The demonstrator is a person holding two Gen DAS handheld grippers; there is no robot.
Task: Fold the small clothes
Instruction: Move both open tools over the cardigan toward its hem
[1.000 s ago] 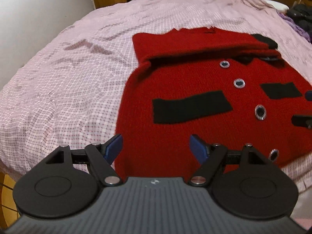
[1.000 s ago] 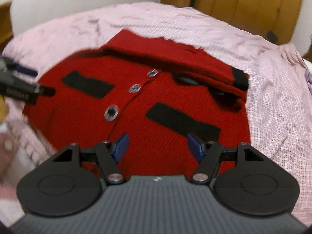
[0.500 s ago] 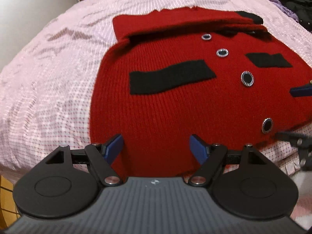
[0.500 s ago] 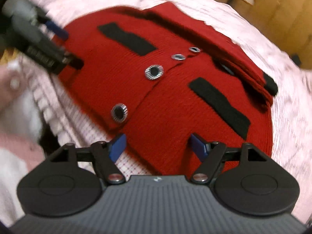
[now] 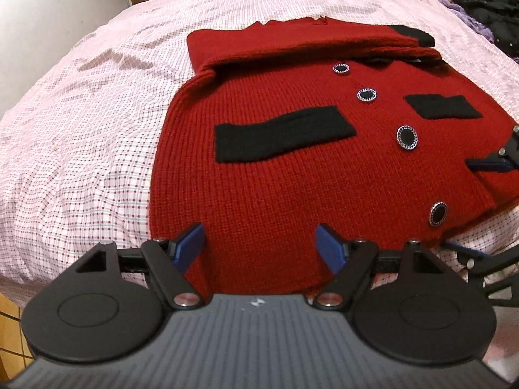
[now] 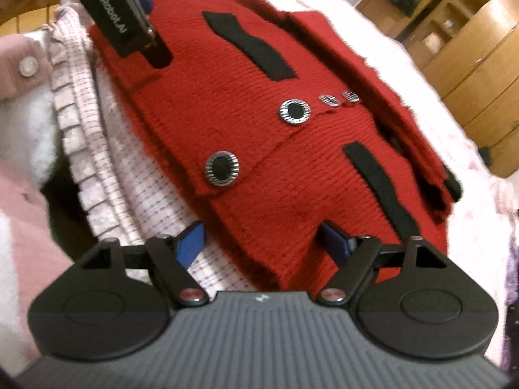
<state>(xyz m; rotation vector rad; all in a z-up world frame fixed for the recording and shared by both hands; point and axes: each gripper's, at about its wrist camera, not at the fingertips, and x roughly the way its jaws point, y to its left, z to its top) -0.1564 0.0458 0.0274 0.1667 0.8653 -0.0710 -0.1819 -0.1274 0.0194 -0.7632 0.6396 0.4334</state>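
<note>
A red knit cardigan [image 5: 292,168] with black pocket strips and silver-rimmed buttons lies flat on the pink checked bedsheet [image 5: 81,136]. Its sleeves are folded across the far end, and a black cuff [image 5: 412,34] shows there. My left gripper [image 5: 259,241] is open, and the near hem's left part fills the gap between its blue pads. My right gripper [image 6: 262,243] is open too, tilted, with the hem's right part [image 6: 259,227] between its pads. At the right edge of the left wrist view, the right gripper [image 5: 476,207] straddles that hem corner. The right wrist view has the left gripper [image 6: 129,16] at top left.
Dark clothes [image 5: 486,3] are piled at the bed's far right. Wooden cupboards [image 6: 470,32] stand beyond the bed. The sheet's ruffled edge [image 6: 74,129] hangs at the near side beside a person's pink sleeve [image 6: 19,64]. The bed's left half is bare sheet.
The right gripper has rolled and come down to the cardigan's near hem, with its jaws a little wider. The left gripper's view has tipped down a little and back; it stays over the hem.
</note>
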